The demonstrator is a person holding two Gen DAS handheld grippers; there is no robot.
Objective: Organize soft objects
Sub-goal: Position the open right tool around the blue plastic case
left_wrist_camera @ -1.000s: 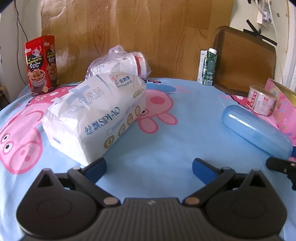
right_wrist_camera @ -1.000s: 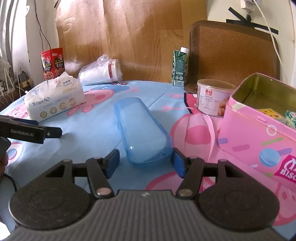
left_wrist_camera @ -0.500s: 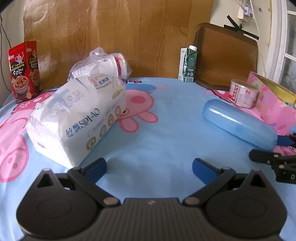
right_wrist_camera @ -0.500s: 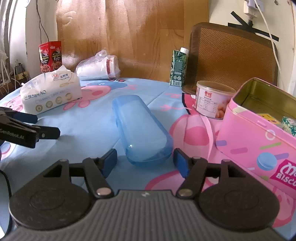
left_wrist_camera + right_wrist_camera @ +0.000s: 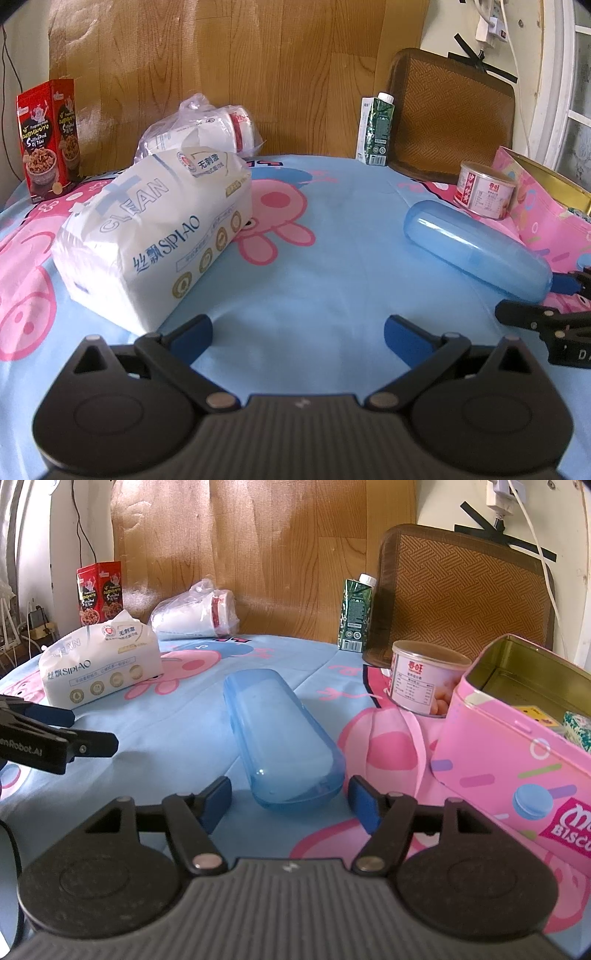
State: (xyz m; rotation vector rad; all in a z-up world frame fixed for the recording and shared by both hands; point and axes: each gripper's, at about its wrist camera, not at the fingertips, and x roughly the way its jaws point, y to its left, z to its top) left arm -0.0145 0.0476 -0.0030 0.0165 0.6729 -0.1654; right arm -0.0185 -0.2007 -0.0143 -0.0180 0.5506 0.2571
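Presently the right gripper (image 5: 290, 804) stands released, its jaws having just widened, with the near end of the blue case (image 5: 279, 734) between the pads but untouched. Left of the case, the left gripper (image 5: 297, 330) is likewise released, over bare tablecloth (image 5: 332, 258). Farther left of the case lies the tissue pack (image 5: 155, 236), just beside the left gripper's left pad.

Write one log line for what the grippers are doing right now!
left gripper: open, empty, beside tissue pack | right gripper: open, jaws just widened, straddling blue case end, not gripping | pink tin: open
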